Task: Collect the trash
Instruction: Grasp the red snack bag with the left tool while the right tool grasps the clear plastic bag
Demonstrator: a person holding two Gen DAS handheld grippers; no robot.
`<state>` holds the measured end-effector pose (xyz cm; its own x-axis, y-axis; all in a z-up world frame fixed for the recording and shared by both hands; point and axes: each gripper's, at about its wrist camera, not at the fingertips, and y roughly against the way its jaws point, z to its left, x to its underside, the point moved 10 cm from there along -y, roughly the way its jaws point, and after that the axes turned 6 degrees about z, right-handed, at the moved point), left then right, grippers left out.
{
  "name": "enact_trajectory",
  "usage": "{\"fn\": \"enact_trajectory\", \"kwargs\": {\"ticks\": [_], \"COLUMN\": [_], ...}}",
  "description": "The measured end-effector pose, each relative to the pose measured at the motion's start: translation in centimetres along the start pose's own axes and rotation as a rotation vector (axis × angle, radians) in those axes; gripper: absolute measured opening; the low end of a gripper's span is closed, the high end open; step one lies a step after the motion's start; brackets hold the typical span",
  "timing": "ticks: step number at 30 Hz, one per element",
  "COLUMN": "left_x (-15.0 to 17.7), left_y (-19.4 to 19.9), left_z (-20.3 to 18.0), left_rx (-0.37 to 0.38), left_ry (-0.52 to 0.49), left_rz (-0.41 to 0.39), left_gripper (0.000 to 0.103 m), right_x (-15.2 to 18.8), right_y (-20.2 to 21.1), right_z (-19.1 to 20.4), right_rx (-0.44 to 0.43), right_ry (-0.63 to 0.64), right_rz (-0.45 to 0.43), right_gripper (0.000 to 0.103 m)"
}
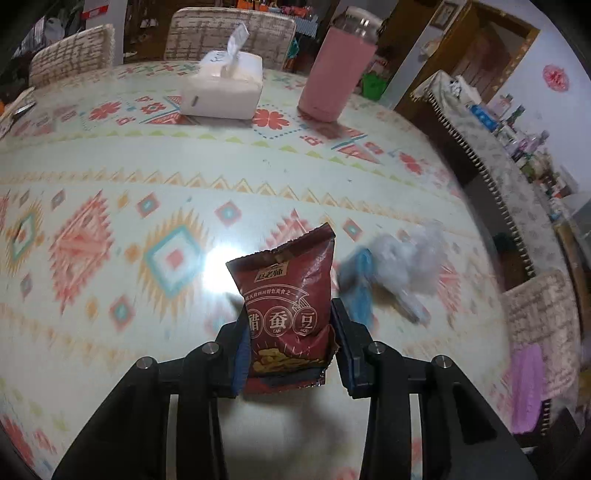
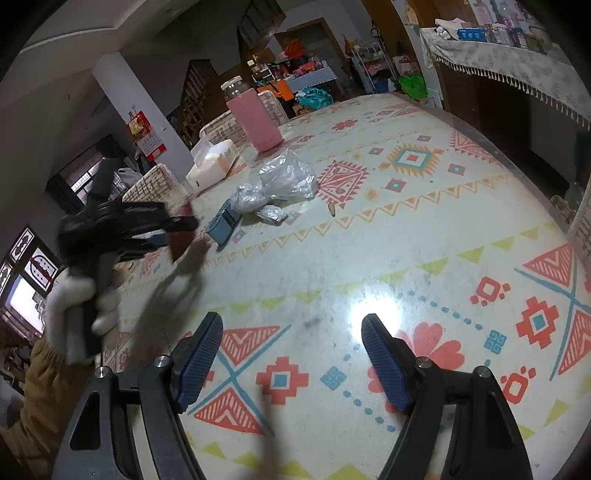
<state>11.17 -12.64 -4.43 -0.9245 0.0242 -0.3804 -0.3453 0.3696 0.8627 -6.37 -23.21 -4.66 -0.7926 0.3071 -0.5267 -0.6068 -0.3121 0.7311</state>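
A lived-in home dining room. A counter [image 2: 424, 236] under a patterned cloth fills the middle of both views, with upholstered chairs [image 1: 229, 33] along its far edge at the top. A tissue box [image 1: 221, 90] and pink bottle [image 1: 338, 79] stand on it. At upper right, a fringed sideboard [image 2: 517, 62] holds cluttered household goods.

Trash and tongs over the desk [image 1: 110, 177]

My left tongs [image 1: 291, 343] held the snack bag [image 1: 290, 306] upright above the desk, with the crumpled plastic bag [image 1: 410, 262] just to its right and the small packet [image 1: 356, 284] between them. The tissue box [image 1: 223, 86] and bottle [image 1: 334, 81] stood behind, side by side. My right tongs [image 2: 291, 354] hung over bare desk.
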Motion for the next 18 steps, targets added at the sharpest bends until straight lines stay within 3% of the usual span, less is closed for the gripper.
{"fn": "enact_trajectory", "kwargs": {"ticks": [4, 11, 15, 18], "left_x": [2.0, 2.4, 2.6, 2.8], "left_y": [2.1, 2.4, 1.9, 1.5], "left_z": [0.3, 2.2, 2.9, 3.5], "left_rx": [0.053, -0.01, 0.006, -0.009], "left_ry": [0.033, 0.016, 0.006, 0.013], "left_rz": [-0.036, -0.114, -0.11, -0.101], "left_gripper": [0.037, 0.038, 0.038, 0.038], "right_x": [0.1, 0.1, -1.2, -2.9], "right_y": [-0.3, -0.7, -1.3, -3.3], "right_z": [-0.1, -0.1, 1.7, 4.0], "right_rx": [0.012, 0.037, 0.109, 0.109], "right_ry": [-0.003, 0.008, 0.098, 0.131], "right_rz": [0.013, 0.025, -0.01, 0.032], "right_gripper": [0.082, 0.084, 0.085, 0.085]}}
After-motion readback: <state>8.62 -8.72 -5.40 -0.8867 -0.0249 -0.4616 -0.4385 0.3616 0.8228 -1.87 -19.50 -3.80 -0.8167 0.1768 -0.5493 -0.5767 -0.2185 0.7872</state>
